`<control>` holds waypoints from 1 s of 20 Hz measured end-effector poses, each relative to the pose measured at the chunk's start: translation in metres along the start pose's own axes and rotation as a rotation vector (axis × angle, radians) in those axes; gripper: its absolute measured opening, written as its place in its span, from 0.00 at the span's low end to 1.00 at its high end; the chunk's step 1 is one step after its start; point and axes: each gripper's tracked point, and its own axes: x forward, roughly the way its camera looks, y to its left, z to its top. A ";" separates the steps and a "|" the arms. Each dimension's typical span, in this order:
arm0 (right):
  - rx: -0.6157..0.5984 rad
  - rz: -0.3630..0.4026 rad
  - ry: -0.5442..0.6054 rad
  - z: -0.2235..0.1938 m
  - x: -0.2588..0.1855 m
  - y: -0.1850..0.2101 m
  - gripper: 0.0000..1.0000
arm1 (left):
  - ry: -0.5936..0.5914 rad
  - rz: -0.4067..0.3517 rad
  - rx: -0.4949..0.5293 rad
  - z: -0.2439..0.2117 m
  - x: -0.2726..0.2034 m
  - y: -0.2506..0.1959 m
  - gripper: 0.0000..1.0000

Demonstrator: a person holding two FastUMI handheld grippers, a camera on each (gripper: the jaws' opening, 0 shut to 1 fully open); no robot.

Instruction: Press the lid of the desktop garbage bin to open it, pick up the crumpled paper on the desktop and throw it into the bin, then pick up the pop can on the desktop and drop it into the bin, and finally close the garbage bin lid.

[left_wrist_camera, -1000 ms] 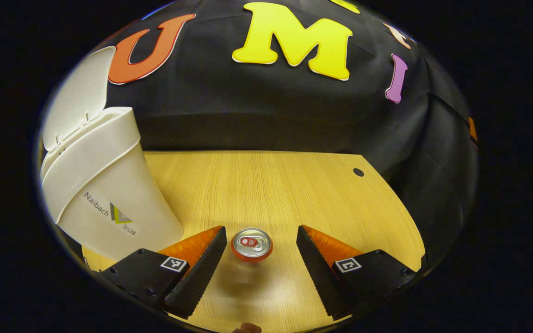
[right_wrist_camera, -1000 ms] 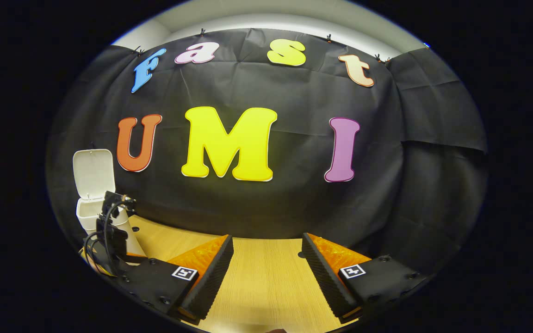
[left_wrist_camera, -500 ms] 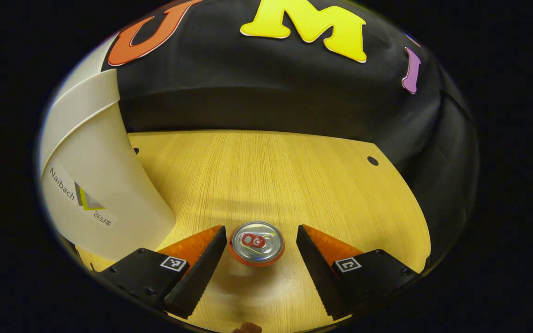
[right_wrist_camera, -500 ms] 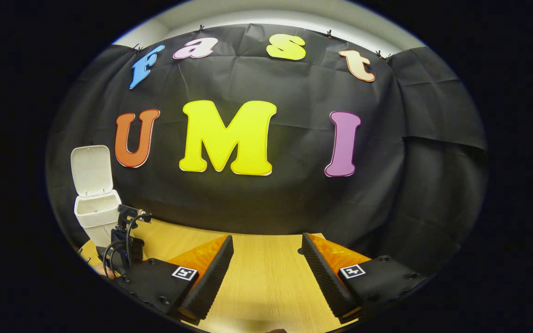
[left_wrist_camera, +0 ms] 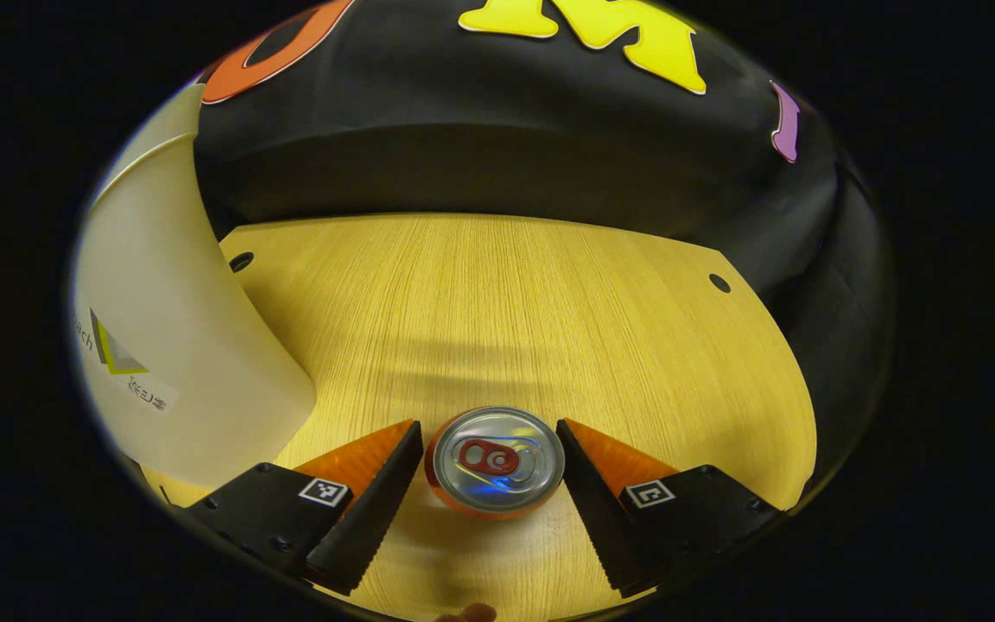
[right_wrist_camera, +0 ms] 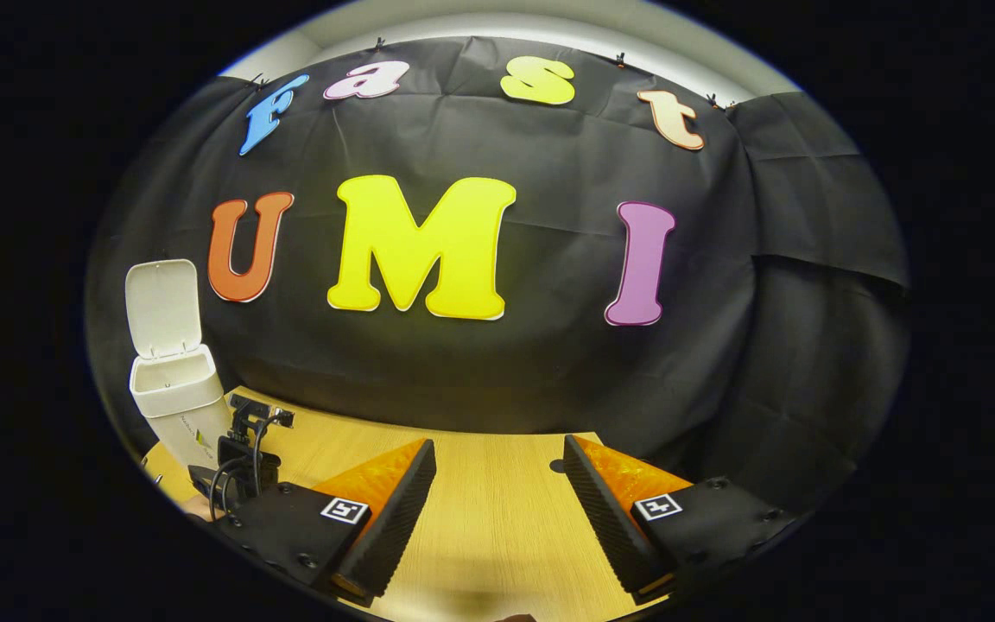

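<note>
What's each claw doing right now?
Left claw: open, straddling the upright pop can, not gripping.
Right claw: open, empty, above the table.

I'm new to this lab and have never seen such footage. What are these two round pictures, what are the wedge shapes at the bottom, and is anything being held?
No robot here: a person holds a two-finger gripper in each hand, and a fisheye camera rides on each. The wedges are each gripper's own fingers. In the left gripper view, the left gripper is open, its fingers either side of an upright pop can on the wooden desktop, not yet squeezing it. The white garbage bin stands beside it. In the right gripper view, the right gripper is open above the desktop with nothing between its fingers, and the bin's lid stands open.
</note>
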 end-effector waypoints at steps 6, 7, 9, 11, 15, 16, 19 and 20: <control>-0.015 -0.002 0.001 0.000 -0.003 0.002 0.95 | -0.008 0.001 0.001 -0.003 -0.001 0.002 0.87; -0.015 -0.001 0.002 0.000 -0.004 0.003 0.95 | -0.016 0.001 0.002 -0.001 -0.003 0.003 0.94; -0.019 0.005 -0.003 0.001 -0.005 0.008 0.95 | -0.037 0.005 0.008 0.003 -0.011 0.007 0.86; -0.028 0.013 -0.014 0.004 -0.007 0.013 0.95 | -0.075 0.011 0.020 0.012 -0.023 0.007 0.85; -0.046 0.043 -0.039 0.010 -0.015 0.030 0.95 | -0.171 0.017 0.052 0.036 -0.056 0.009 0.84; -0.048 0.054 -0.048 0.013 -0.016 0.034 0.95 | -0.196 0.012 0.057 0.042 -0.065 0.007 0.84; -0.037 0.089 -0.072 0.020 -0.021 0.049 0.95 | -0.281 0.013 0.074 0.063 -0.100 0.009 0.84; -0.030 0.097 -0.080 0.022 -0.023 0.052 0.94 | -0.311 0.019 0.078 0.073 -0.112 0.011 0.92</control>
